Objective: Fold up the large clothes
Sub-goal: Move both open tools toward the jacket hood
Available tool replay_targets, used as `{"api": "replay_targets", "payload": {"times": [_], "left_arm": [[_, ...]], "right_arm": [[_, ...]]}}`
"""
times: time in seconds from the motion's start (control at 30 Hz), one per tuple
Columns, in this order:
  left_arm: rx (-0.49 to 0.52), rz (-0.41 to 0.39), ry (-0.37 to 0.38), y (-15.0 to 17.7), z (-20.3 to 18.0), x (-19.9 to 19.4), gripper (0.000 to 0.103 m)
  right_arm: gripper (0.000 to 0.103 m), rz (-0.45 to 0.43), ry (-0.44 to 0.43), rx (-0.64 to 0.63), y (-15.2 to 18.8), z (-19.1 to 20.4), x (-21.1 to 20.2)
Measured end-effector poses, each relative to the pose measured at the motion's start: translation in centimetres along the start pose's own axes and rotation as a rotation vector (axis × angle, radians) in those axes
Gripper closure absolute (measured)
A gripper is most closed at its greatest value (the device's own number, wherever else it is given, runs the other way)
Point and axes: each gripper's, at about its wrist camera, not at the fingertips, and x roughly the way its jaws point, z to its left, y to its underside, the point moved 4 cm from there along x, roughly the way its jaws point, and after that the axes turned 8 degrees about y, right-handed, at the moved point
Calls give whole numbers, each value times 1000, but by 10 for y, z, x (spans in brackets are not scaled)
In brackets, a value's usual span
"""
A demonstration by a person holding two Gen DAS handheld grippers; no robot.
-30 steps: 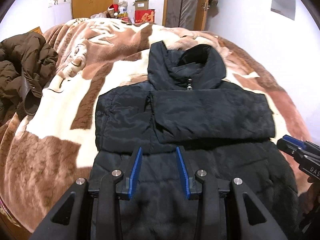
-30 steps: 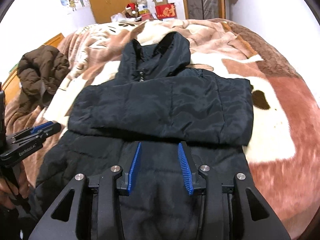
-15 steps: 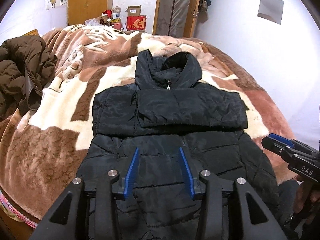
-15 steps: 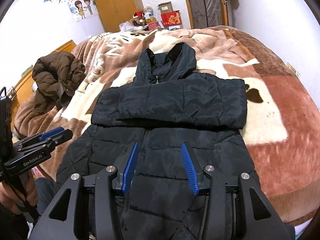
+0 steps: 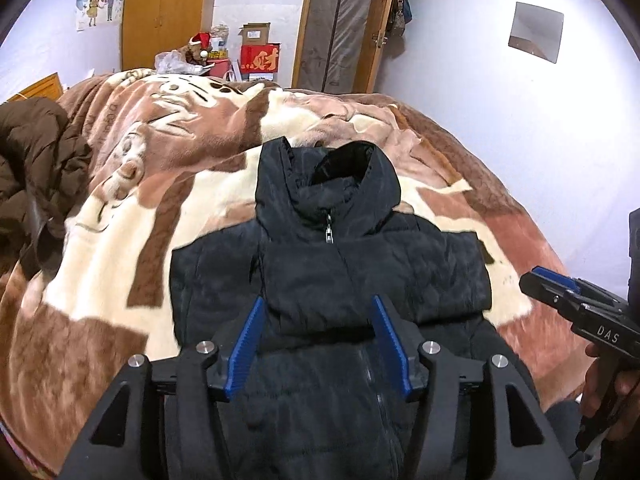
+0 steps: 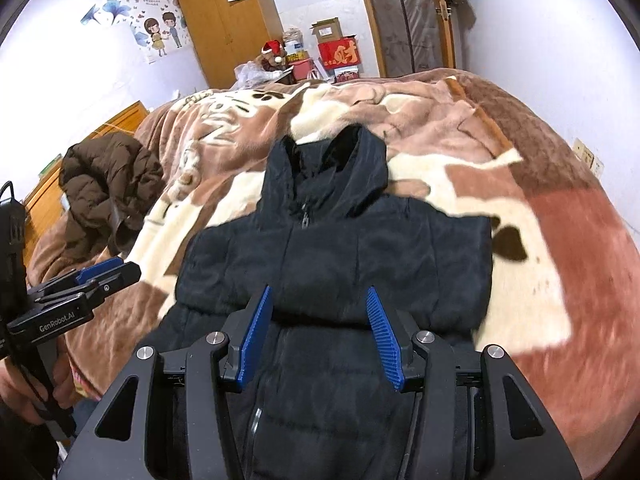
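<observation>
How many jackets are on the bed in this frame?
2. A black quilted puffer jacket lies flat mid-bed, sleeves folded across its chest; a brown puffer jacket sits crumpled at the bed's left edge. Others may lie out of view.

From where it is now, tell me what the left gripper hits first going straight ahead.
Probably the black jacket: the open left gripper points at the sleeves folded across its chest. Depth is unclear, so this is a judgement.

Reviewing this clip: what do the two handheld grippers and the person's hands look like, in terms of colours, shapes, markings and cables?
Both grippers, left gripper and right gripper, are matte black with angular triangular cut-out frames, silver round bolts and ribbed blue pads on the jaws. Seen side-on, the left reads "GenRobot.AI", the right "DAS". A black cable runs by the left hand. Both hands are bare; no sleeves are clearly visible.
</observation>
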Motion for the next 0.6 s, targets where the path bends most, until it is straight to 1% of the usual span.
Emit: {"api": "replay_targets", "payload": {"times": [0.13,0.2,0.33,0.47,0.6], "left_arm": [[-14,-1,0,-36,18,27,43],[-31,0,10,-54,30,43,42],[-63,17,-4,-81,55,81,41],[-83,47,-19,-103,77,126,41],[-122,87,-18,-117,98,177,40]], "right_arm": [[53,-9,7,-9,-33,-4,24],[53,-7,8,-8,-51,-8,42],[53,6,23,-14,-80,-14,79],[53,45,15,-6,-102,-23,126],[53,113,11,34,-115,-40,179]]}}
